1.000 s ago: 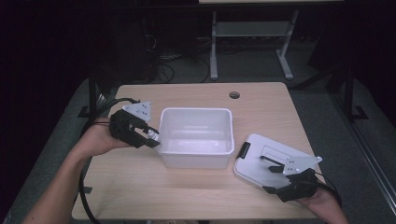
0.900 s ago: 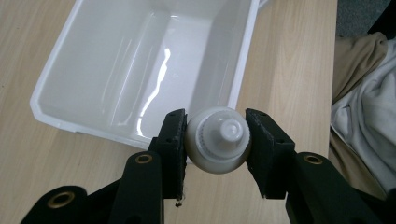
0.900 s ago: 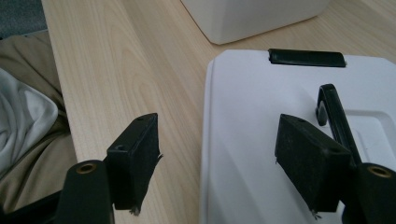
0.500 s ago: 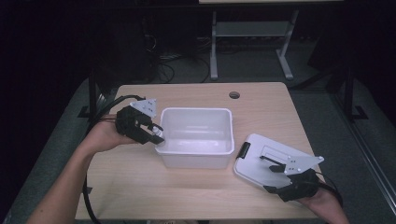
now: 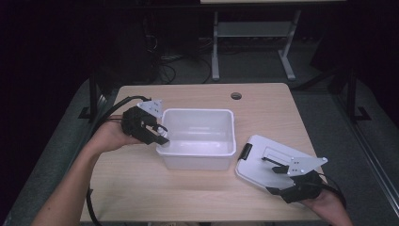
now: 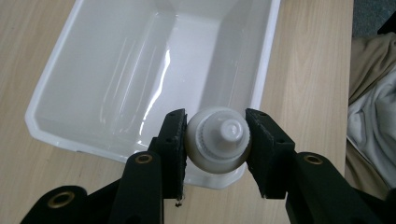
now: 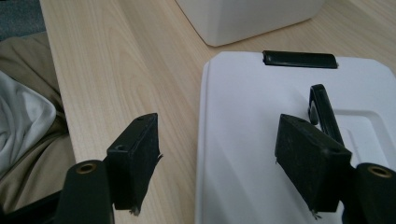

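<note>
Dark room all round, cables and a metal stand on the floor behind, and a pale wooden counter point(image 5: 141, 188) lit in the middle of it. On it sits a white plastic bin point(image 5: 197, 162) with its lid point(image 5: 256, 162) off, lying flat on the wood just beside the bin's right end.

My left gripper point(image 5: 160, 135) is clenched on a small white bottle point(image 6: 219, 142), held over the bin's left rim. From the left gripper view I look straight down on its cap, with one pad on each side of the rounded body just under the cap. I judge it light, hard plastic, smooth and rounded, so it could twist or slip out if I loosen at all. The shoulder where I have it seems the right place: the pads bear on opposite sides of the widest part. Whether it holds anything inside I cannot tell.

The bin looks empty; its glossy floor and walls show nothing but reflections. It seems thin-walled and light, so I would not knock it with the gripper.

My right gripper point(image 7: 219, 163) hangs released over the near part of the lid, jaws wide, one above bare wood and the other above the white panel, gripping nothing. The lid is flat and stiff with a black latch point(image 7: 299, 59) at its far edge and a black handle point(image 7: 322, 112) on top, which I judge the natural place to grasp it.
</note>
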`<state>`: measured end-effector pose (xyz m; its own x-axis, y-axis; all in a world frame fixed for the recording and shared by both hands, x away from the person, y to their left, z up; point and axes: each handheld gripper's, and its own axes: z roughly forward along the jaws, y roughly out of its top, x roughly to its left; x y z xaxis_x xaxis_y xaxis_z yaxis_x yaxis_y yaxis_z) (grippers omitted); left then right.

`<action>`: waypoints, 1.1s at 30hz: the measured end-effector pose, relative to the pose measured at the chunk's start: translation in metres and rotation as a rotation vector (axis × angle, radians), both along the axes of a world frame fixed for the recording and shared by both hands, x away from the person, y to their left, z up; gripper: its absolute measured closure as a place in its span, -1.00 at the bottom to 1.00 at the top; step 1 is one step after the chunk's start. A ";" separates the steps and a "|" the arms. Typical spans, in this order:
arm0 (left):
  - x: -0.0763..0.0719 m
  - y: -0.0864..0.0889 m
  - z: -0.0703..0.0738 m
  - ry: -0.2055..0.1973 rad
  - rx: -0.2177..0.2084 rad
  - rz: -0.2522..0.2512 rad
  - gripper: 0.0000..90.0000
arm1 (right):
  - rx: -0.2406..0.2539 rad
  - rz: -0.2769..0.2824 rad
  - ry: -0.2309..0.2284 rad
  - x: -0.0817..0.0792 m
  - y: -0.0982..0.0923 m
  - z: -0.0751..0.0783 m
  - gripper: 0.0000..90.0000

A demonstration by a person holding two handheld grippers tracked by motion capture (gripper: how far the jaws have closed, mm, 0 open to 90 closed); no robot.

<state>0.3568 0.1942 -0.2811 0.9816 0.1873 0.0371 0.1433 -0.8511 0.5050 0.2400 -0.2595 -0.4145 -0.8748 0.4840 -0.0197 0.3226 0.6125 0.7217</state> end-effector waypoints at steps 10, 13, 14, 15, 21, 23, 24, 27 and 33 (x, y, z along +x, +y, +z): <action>0.006 -0.002 -0.011 0.011 -0.003 0.014 0.33 | 0.002 -0.005 0.001 0.000 -0.001 0.000 -0.34; 0.007 -0.001 -0.014 0.015 -0.001 0.019 0.33 | 0.003 -0.004 0.000 0.000 -0.001 0.000 -0.34; 0.007 -0.002 -0.015 0.012 0.003 0.022 0.33 | 0.004 -0.005 0.002 0.000 -0.001 0.000 -0.34; 0.008 -0.002 -0.016 0.012 0.004 0.022 0.33 | 0.002 -0.005 0.001 0.000 -0.001 0.000 -0.34; 0.009 -0.005 -0.021 0.023 -0.006 0.024 0.33 | 0.003 -0.003 0.003 0.000 -0.001 -0.001 -0.34; 0.010 -0.005 -0.024 0.027 -0.012 0.027 0.33 | 0.003 -0.002 0.001 0.001 -0.001 -0.001 -0.34; 0.010 -0.005 -0.024 0.027 -0.012 0.027 0.33 | 0.003 -0.003 0.001 0.000 -0.002 0.000 -0.34; 0.012 -0.005 -0.028 0.031 -0.008 0.032 0.33 | 0.003 -0.003 0.003 0.000 -0.002 -0.001 -0.34; 0.014 -0.007 -0.033 0.038 0.002 0.035 0.33 | 0.003 -0.004 0.006 0.000 -0.002 -0.001 -0.34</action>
